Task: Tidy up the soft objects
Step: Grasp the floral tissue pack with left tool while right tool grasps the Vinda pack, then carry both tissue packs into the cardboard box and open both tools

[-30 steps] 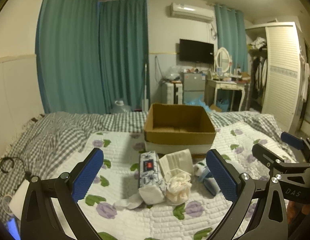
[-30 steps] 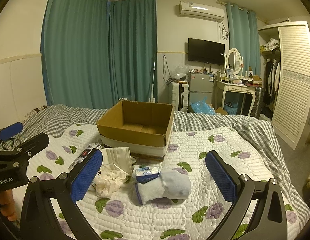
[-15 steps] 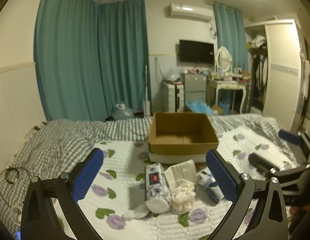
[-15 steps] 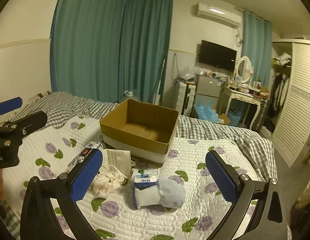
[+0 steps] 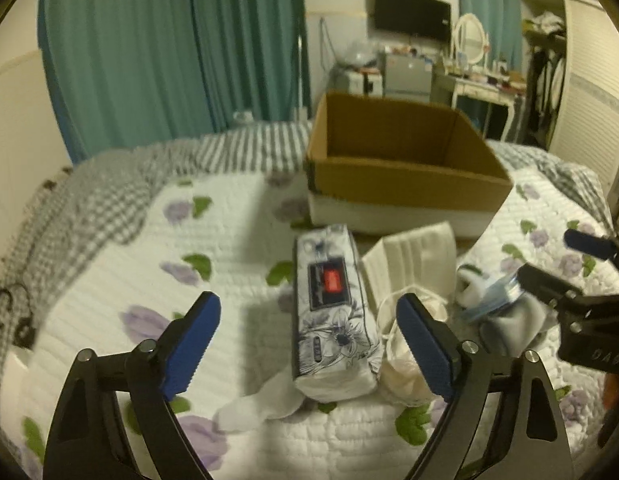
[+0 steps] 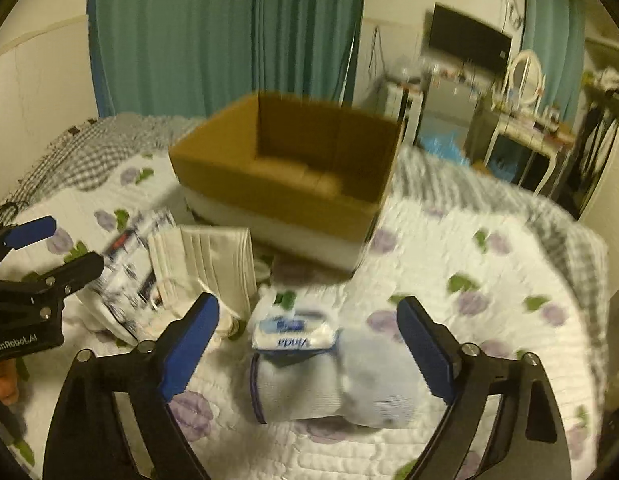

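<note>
Blue-padded fingers of both grippers are standing spread wide and holding nothing, each above the quilted bed [image 5: 109, 280]. Between and just ahead of the fingers of the left gripper [image 5: 309, 344] a flower-printed tissue pack [image 5: 333, 312] is lying lengthwise, its near end resting on a white sock [image 5: 261, 404]; its far end is lying close to the open cardboard box [image 5: 405, 184]. Beside the left gripper's right finger a cream scrunched cloth [image 5: 405, 376] is sitting, with a folded white cloth [image 5: 413, 256] beyond it.

Between the fingers of the right gripper [image 6: 309, 344] a rolled pale-blue sock [image 6: 341, 380] is lying, with a small blue-labelled tissue packet [image 6: 297, 328] touching its far edge. The box [image 6: 285, 172] is standing further ahead of these fingers and looks empty in both views.

The step in hand appears to be the approach to a first pick. To do it well, each gripper should be settling so that its fingers are straddling one item only: the left across the narrow width of the tissue pack, clear of the cloth at its right finger; the right around the middle of the sock, not catching the packet. Soft goods are likely to compress, so the fingers should be closing low and fully before lifting toward the box.
</note>
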